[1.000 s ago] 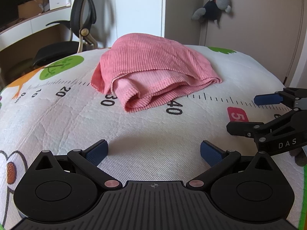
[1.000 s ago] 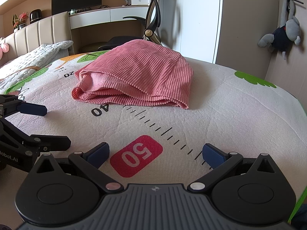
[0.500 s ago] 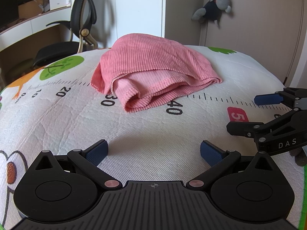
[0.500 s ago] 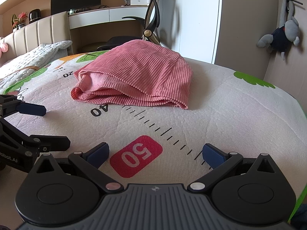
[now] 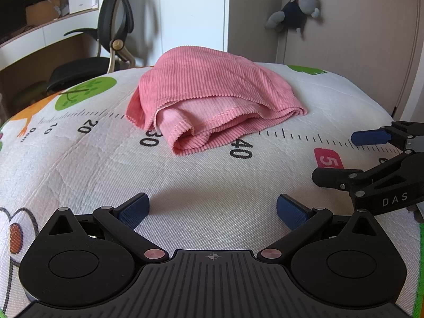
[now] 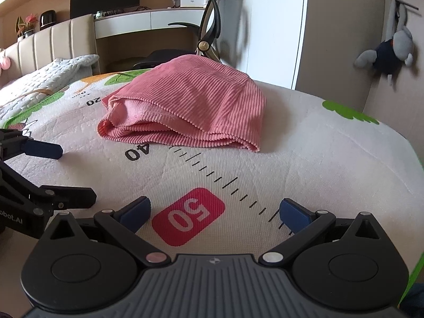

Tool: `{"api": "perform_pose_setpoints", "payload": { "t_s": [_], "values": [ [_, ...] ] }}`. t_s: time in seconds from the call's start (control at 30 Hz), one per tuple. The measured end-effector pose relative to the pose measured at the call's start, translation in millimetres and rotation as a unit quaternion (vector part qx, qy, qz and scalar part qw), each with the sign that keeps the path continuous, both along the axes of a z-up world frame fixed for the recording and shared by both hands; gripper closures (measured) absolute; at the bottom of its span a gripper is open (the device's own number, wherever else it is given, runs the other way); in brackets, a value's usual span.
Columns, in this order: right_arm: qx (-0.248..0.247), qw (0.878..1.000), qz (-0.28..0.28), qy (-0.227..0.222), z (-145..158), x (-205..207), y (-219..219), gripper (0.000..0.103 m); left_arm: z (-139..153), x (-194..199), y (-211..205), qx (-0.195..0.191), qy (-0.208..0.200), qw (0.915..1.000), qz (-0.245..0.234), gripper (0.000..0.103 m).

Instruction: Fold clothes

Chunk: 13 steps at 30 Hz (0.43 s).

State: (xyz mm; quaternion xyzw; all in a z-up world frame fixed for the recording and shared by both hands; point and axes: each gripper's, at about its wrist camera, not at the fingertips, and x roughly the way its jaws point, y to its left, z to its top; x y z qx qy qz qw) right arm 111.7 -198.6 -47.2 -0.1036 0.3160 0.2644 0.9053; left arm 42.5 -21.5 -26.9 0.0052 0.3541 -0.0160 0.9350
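On the ruler-print mat [image 5: 201,185], nothing has shifted lately: the folded pink corduroy garment [image 5: 212,100] lies untouched, left tool [image 5: 212,210] and right tool [image 6: 214,212] both released, so folding looks finished.

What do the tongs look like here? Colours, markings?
Both the left tongs and right tongs are matte black linkage arms with silver pivot pins, blue textured pads and a ribbed grey body. White lettering on the sides: "DAS" on the right, "obot.AI" on the left. No cables visible.
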Motion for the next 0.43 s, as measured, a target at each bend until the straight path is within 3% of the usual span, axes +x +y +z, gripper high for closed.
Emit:
{"api": "perform_pose_setpoints", "payload": {
  "t_s": [0.43],
  "values": [
    [0.008, 1.0, 0.001, 0.008, -0.8, 3.2, -2.0, 0.0, 0.8, -0.8, 2.3, -0.008, -0.003, 1.0, -0.001, 0.0]
  ]
}}
